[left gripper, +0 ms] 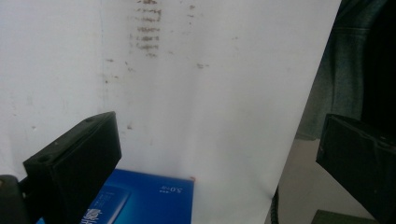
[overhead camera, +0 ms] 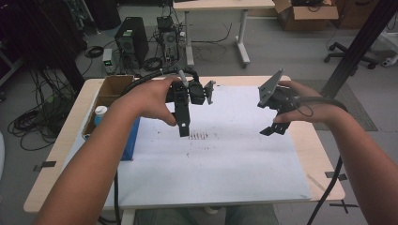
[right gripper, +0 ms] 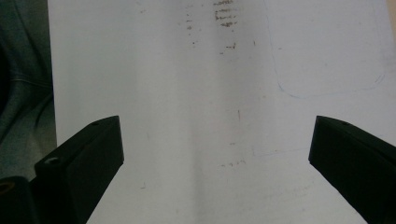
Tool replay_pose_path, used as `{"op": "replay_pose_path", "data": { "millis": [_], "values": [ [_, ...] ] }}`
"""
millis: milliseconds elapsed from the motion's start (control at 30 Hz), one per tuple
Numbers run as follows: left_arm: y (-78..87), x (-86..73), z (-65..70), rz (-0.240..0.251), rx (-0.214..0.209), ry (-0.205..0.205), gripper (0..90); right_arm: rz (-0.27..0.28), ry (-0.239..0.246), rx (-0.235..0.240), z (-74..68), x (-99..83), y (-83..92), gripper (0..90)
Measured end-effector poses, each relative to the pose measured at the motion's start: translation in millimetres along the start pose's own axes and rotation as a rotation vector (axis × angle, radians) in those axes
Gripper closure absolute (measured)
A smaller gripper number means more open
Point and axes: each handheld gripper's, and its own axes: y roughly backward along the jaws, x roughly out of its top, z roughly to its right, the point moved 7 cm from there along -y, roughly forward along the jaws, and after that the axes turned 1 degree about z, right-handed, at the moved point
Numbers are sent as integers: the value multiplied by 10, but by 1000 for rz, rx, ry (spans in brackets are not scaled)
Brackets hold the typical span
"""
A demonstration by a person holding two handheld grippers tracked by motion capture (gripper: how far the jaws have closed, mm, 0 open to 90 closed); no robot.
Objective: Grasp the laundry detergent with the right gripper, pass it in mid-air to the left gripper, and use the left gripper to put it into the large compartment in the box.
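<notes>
White sheet (overhead camera: pixel 225 159) covers most of the table (overhead camera: pixel 65 154), w/ brownish smudges (overhead camera: pixel 197 136) near its middle. Left gripper (overhead camera: pixel 184 132) held above the sheet, just beside the smudges, jaws wide apart, nothing between them. Right gripper (overhead camera: pixel 271 130) also up over the sheet, well apart from the left one, jaws spread, empty. Blue box (left gripper: pixel 140 200) lies at the sheet's left edge, right below the left gripper in its own view; cardboard box (overhead camera: pixel 110 91) behind it

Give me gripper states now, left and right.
Left gripper: open, holding nothing, above the white sheet.
Right gripper: open, holding nothing, above the same sheet.
</notes>
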Motion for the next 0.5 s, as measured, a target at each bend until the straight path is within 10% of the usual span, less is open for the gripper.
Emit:
{"op": "replay_pose_path", "data": {
  "millis": [500],
  "values": [
    [-36,38,-34,-4,-7,-11,2,-31,5,12,17,-8,-43,34]
  ]
}}
